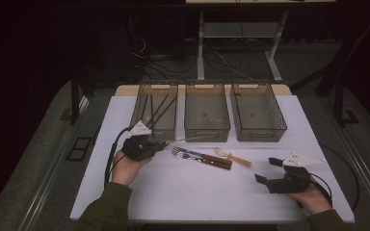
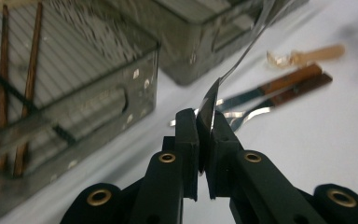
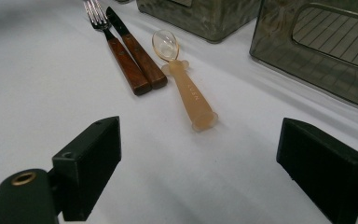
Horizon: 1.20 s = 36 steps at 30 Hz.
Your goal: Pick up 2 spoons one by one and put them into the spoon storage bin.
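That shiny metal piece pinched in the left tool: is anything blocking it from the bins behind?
Nothing visible. The left tool grips the thin metal utensil right beside the left bin, which holds a few sticks; the middle bin is open-topped too.

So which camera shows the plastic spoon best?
The right gripper view: the spoon lies close and sharp, with clear bowl and peach handle. The high view shows it small beside the fork; the left gripper view blurs it.
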Each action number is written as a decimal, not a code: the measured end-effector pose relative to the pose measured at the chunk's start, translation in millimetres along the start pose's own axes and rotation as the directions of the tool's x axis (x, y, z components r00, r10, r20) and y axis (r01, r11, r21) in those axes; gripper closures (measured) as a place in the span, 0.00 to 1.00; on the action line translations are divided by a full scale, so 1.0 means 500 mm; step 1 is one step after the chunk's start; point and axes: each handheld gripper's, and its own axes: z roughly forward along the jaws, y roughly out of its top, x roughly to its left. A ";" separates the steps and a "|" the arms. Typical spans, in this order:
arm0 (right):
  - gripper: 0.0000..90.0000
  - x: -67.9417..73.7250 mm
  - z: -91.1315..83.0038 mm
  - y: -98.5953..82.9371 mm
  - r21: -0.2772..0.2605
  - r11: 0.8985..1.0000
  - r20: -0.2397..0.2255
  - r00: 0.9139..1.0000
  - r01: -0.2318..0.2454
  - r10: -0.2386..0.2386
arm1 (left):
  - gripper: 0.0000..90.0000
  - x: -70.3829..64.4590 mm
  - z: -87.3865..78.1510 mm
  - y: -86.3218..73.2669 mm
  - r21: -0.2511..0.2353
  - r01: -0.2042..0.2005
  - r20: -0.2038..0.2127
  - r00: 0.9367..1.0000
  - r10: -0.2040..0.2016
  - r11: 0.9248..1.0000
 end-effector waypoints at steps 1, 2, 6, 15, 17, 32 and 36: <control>0.15 0.000 0.000 0.000 -0.001 1.000 -0.001 1.000 0.001 -0.001 | 0.95 0.000 0.003 0.006 -0.009 0.000 -0.001 1.000 0.000 1.000; 0.15 0.000 0.000 0.000 0.000 1.000 -0.001 1.000 0.000 0.000 | 0.95 0.000 0.008 0.013 -0.022 0.006 0.005 1.000 -0.006 1.000; 0.15 0.000 -0.001 0.000 -0.003 1.000 -0.003 1.000 -0.001 0.001 | 0.95 -0.002 0.027 0.039 -0.039 0.016 -0.002 1.000 -0.016 0.999; 0.15 0.000 -0.001 0.000 -0.010 1.000 -0.011 1.000 -0.007 0.007 | 0.95 -0.003 0.082 0.107 -0.053 0.039 -0.034 0.999 -0.041 0.998; 0.15 0.001 -0.001 0.001 -0.010 1.000 -0.012 1.000 -0.008 0.008 | 0.95 -0.003 0.096 0.121 -0.054 0.040 -0.042 0.998 -0.043 0.998; 0.15 0.002 -0.003 0.001 -0.015 1.000 -0.020 1.000 -0.007 0.006 | 0.95 -0.004 0.192 0.195 -0.038 0.072 -0.109 0.991 -0.076 0.997; 0.15 0.002 -0.003 0.001 -0.014 1.000 -0.022 1.000 -0.006 0.006 | 0.95 0.005 0.210 0.198 -0.036 0.105 -0.132 0.985 -0.109 0.994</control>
